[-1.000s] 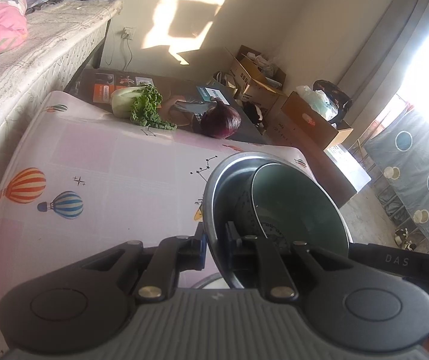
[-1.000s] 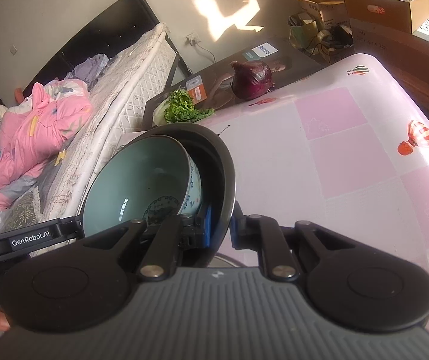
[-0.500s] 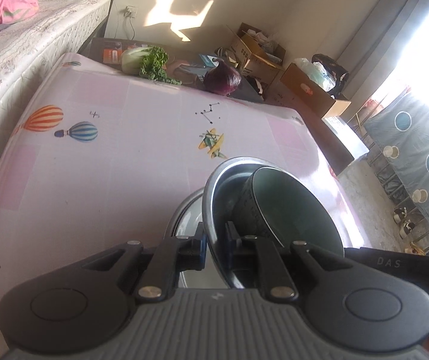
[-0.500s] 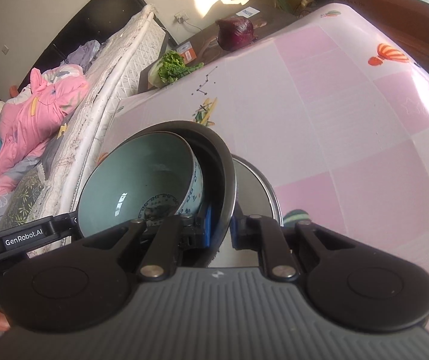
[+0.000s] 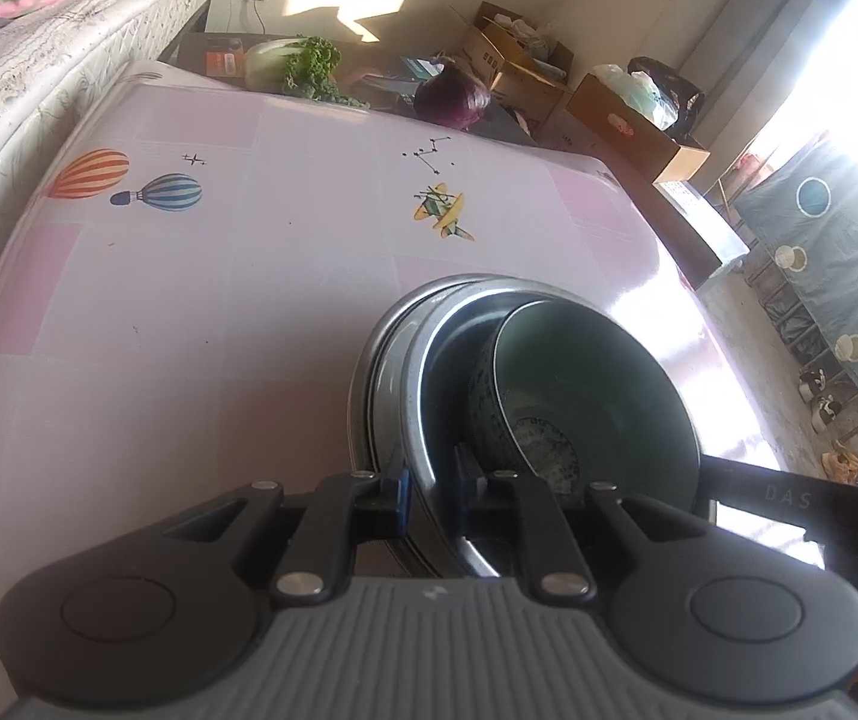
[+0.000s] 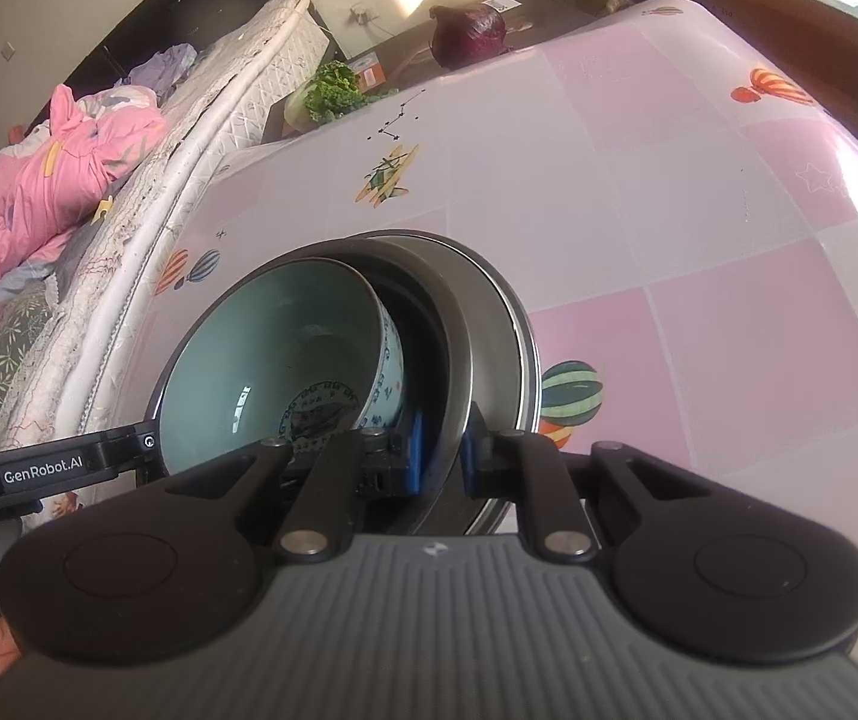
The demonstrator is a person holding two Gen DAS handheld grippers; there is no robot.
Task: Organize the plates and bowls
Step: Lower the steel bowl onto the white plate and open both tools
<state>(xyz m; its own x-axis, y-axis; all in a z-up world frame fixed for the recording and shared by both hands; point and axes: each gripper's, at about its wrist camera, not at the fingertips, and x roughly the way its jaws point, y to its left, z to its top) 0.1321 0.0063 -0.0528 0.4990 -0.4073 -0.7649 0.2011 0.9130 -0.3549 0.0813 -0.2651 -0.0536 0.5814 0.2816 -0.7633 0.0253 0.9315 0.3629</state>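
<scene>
Left tool [image 5: 432,495]: I have its fingers pinched narrow on the near rim of the steel bowl [image 5: 423,360], one finger inside the wall, one outside. Right tool [image 6: 442,450]: same grip on the opposite rim of the same steel bowl [image 6: 459,324], fingers clamped across the wall. Each tool's body shows at the edge of the other's view.

Inside the steel bowl, a celadon ceramic bowl [image 5: 597,384] with blue patterning sits tilted, leaning on the steel wall nearest the right tool; in the right wrist view this ceramic bowl [image 6: 273,360] lies just left of the clamped rim, its patterned centre facing the camera.

Beneath the steel bowl I see the rim of a larger metal basin [image 5: 378,354], the steel bowl nested in or just over it; I cannot tell whether they touch. The basin's edge [image 6: 522,354] also shows right of the steel bowl in the right view.

All of this is over the pink balloon-print surface [image 5: 189,300]. At its far edge: a leafy green vegetable [image 5: 303,69] and a red cabbage [image 5: 450,99], well apart from the bowls. A bed [image 6: 147,168] runs alongside the surface
</scene>
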